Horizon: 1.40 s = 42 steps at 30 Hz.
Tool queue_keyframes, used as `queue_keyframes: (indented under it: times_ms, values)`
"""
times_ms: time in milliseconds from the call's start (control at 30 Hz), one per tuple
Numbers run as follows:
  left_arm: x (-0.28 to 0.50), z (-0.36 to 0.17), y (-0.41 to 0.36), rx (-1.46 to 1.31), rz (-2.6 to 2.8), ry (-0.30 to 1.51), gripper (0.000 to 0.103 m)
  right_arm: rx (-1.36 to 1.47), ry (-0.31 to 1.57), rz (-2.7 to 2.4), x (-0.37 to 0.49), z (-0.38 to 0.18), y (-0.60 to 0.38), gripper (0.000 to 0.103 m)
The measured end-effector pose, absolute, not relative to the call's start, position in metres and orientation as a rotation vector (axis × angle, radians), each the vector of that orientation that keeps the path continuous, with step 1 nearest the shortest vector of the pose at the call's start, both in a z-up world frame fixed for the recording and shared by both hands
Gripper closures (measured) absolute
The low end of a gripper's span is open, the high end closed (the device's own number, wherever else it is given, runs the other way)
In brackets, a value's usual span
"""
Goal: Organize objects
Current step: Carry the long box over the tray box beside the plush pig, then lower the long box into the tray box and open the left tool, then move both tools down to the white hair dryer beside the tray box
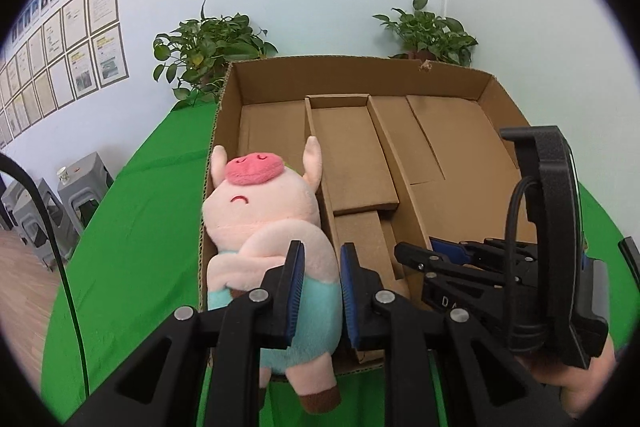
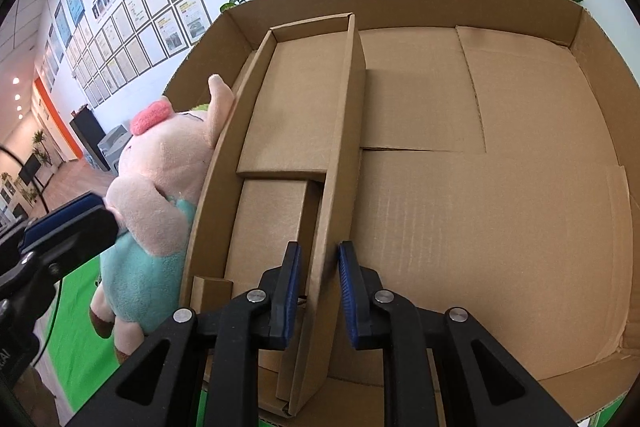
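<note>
A pink plush pig (image 1: 260, 219) in a teal outfit hangs at the left wall of an open cardboard box (image 1: 360, 75). My left gripper (image 1: 322, 259) is shut on the pig's body and holds it against the box's near left corner. The pig also shows at the left of the right wrist view (image 2: 160, 163), with the left gripper's finger (image 2: 68, 223) on it. My right gripper (image 2: 318, 259) is shut on an upright cardboard divider (image 2: 344, 131) inside the box; it shows in the left wrist view (image 1: 448, 259).
The box stands on a green table (image 1: 140, 211). Inside lies a shallow cardboard tray insert (image 2: 296, 99) and flat flaps. Two potted plants (image 1: 208, 43) stand behind the box. Grey stools (image 1: 80, 187) stand at the left by a wall of framed papers.
</note>
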State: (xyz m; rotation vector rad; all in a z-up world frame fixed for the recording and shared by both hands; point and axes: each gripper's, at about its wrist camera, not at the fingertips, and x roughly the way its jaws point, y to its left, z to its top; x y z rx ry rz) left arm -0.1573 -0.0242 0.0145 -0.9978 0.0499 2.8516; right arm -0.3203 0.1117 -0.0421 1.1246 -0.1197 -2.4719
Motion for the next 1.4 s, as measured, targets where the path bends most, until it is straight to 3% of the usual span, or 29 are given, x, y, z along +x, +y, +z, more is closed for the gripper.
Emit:
queue_keyframes:
  times_ms: [167, 200, 267, 333, 400, 500, 767, 833, 867, 900, 933, 967, 1000, 1100, 1133, 1167, 1200, 1233, 1267, 1333, 1400]
  values:
    - [-0.143, 0.019, -0.027, -0.923, 2.902, -0.015, 0.042, 1.039, -0.125, -2.539, -0.304, -0.026, 0.129, 0.083]
    - [-0.139, 0.021, -0.027, -0.900, 2.910, -0.026, 0.040, 1.012, -0.115, -2.574, -0.297, -0.021, 0.136, 0.081]
    - [-0.129, 0.024, -0.027, -0.844, 2.941, -0.034, 0.029, 0.977, -0.109, -2.624, -0.279, -0.016, 0.151, 0.064]
    - [-0.119, 0.028, -0.025, -0.778, 2.985, -0.035, 0.021, 0.939, -0.119, -2.658, -0.260, -0.015, 0.166, 0.021]
    - [-0.107, 0.032, -0.021, -0.704, 3.022, -0.032, 0.020, 0.903, -0.110, -2.683, -0.239, -0.014, 0.179, 0.009]
    - [-0.094, 0.035, -0.012, -0.651, 3.031, -0.020, 0.020, 0.871, -0.048, -2.726, -0.214, -0.010, 0.185, 0.001]
    - [-0.073, 0.034, 0.010, -0.648, 2.974, -0.043, 0.020, 0.767, -0.015, -2.726, -0.112, -0.001, 0.227, 0.001]
    - [-0.068, 0.034, 0.014, -0.657, 2.968, -0.043, 0.022, 0.777, -0.033, -2.710, -0.104, -0.001, 0.230, 0.007]
    - [-0.065, 0.033, 0.015, -0.660, 2.961, -0.043, 0.033, 0.785, -0.033, -2.718, -0.099, -0.002, 0.231, 0.014]
    - [-0.063, 0.033, 0.017, -0.665, 2.957, -0.041, 0.046, 0.797, -0.026, -2.725, -0.096, -0.003, 0.232, 0.032]
    - [-0.061, 0.033, 0.018, -0.682, 2.951, -0.035, 0.075, 0.814, -0.016, -2.740, -0.093, -0.005, 0.234, 0.056]
    - [-0.061, 0.032, 0.020, -0.715, 2.945, -0.031, 0.097, 0.833, -0.014, -2.755, -0.090, -0.008, 0.236, 0.068]
    - [-0.059, 0.031, 0.021, -0.738, 2.943, -0.034, 0.097, 0.851, -0.029, -2.757, -0.089, -0.010, 0.239, 0.086]
    - [-0.044, 0.037, 0.025, -0.673, 2.968, -0.026, 0.097, 0.851, -0.069, -2.755, -0.080, -0.013, 0.246, 0.088]
    - [-0.039, 0.039, 0.026, -0.651, 2.982, -0.027, 0.083, 0.843, -0.072, -2.756, -0.075, -0.012, 0.248, 0.088]
    - [-0.036, 0.042, 0.027, -0.643, 2.989, -0.034, 0.040, 0.840, -0.086, -2.746, -0.071, -0.012, 0.250, 0.088]
    - [-0.032, 0.044, 0.027, -0.639, 2.993, -0.047, 0.014, 0.837, -0.093, -2.746, -0.067, -0.011, 0.251, 0.087]
    - [-0.028, 0.045, 0.026, -0.623, 3.006, -0.072, 0.001, 0.834, -0.090, -2.752, -0.064, -0.010, 0.252, 0.080]
    - [-0.022, 0.047, 0.025, -0.587, 3.019, -0.107, 0.001, 0.826, -0.081, -2.750, -0.059, -0.009, 0.252, 0.073]
    - [-0.020, 0.048, 0.026, -0.616, 3.011, -0.097, 0.001, 0.773, -0.085, -2.734, -0.048, -0.006, 0.255, 0.034]
    - [-0.016, 0.047, 0.026, -0.628, 3.018, -0.082, 0.001, 0.719, -0.065, -2.730, -0.036, -0.001, 0.256, 0.031]
